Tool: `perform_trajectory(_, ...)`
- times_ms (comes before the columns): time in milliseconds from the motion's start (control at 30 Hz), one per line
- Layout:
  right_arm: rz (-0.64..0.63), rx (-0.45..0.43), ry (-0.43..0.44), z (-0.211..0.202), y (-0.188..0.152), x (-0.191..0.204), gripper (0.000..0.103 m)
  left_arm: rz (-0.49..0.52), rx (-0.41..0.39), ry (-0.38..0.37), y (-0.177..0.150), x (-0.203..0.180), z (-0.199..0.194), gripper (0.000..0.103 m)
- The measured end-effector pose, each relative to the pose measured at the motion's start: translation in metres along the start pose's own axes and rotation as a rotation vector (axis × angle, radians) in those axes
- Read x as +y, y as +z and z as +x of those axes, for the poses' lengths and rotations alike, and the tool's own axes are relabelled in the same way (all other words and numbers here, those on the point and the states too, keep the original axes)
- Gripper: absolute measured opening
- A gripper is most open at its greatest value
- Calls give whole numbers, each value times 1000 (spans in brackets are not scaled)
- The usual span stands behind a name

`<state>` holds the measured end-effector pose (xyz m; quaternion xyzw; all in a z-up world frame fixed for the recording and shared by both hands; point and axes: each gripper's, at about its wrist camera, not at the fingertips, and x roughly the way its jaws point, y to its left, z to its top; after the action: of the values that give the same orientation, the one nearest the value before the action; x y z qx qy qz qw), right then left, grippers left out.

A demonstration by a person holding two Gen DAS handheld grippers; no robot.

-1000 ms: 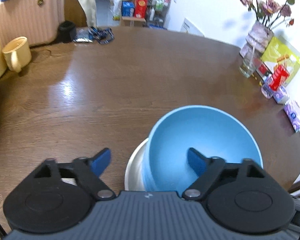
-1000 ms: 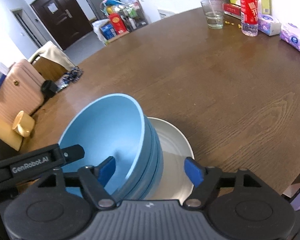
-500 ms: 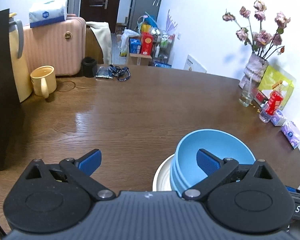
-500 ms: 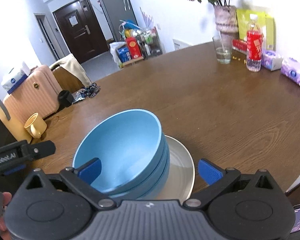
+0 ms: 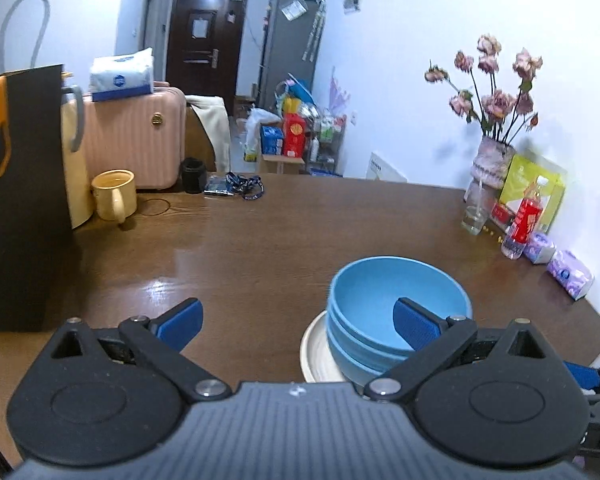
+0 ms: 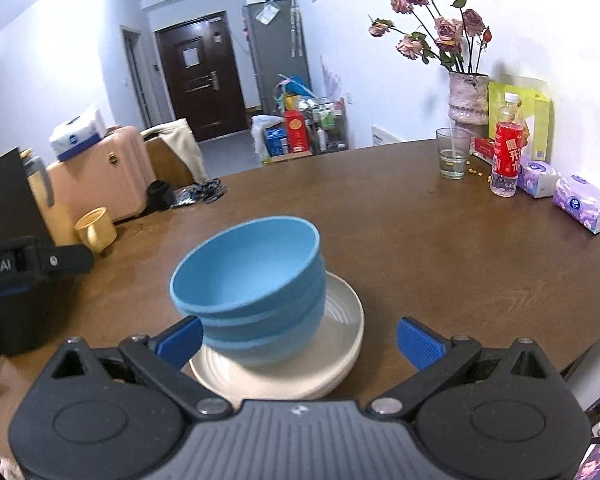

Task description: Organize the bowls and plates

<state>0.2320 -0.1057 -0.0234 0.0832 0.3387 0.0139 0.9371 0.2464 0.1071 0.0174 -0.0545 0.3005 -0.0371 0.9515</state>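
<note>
A stack of blue bowls [image 6: 256,300] sits nested on a cream plate [image 6: 340,344] near the front edge of the brown table [image 6: 440,248]. The stack leans a little to the left. My right gripper [image 6: 300,340] is open and empty, held back from the stack with its fingers either side of it. In the left wrist view the bowls [image 5: 384,300] and the plate [image 5: 314,348] lie low right. My left gripper [image 5: 296,320] is open and empty, to the left of the stack and above the table.
A black bag [image 5: 24,200], a yellow jug and a yellow mug [image 5: 114,194] stand at the table's left. A vase of flowers [image 6: 468,96], a glass [image 6: 453,158], a red bottle [image 6: 508,148] and tissue packs [image 6: 584,202] stand at the right. A pink suitcase [image 5: 136,132] stands behind.
Both grippers have pulled back and risen away from the bowl stack, which rests on the plate. The left gripper's finger has left the inside of the top bowl.
</note>
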Motion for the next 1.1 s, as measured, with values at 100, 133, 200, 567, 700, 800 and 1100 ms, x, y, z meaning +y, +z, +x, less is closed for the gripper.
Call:
perform_trajectory(100, -51, -1, 12, -17, -8, -12, 103, -12, -17, 20, -19, -13, -19, 103)
perform_trajectory(133, -61, -2, 17, -22, -11, -17, 103, -6, -15, 20, -25, -18, -24, 103)
perform_trajectory(200, -76, -4, 32, -33, -18, -27, 103, 8, -9, 28, -39, -29, -34, 103)
perform_trajectory(567, -132, 9, 112, -65, -52, -61, 103, -20, 8, 117, -97, -54, -79, 103)
perform_trajectory(700, -148, 0, 133, -72, -58, -65, 103, -40, 3, 143, -109, -55, -92, 103)
perform_trajectory(800, -156, -11, 146, -76, -59, -67, 103, -42, -5, 155, -113, -58, -100, 103)
perform_trajectory(1100, -175, -42, 171, -84, -59, -70, 103, -46, -24, 161, -119, -64, -111, 103)
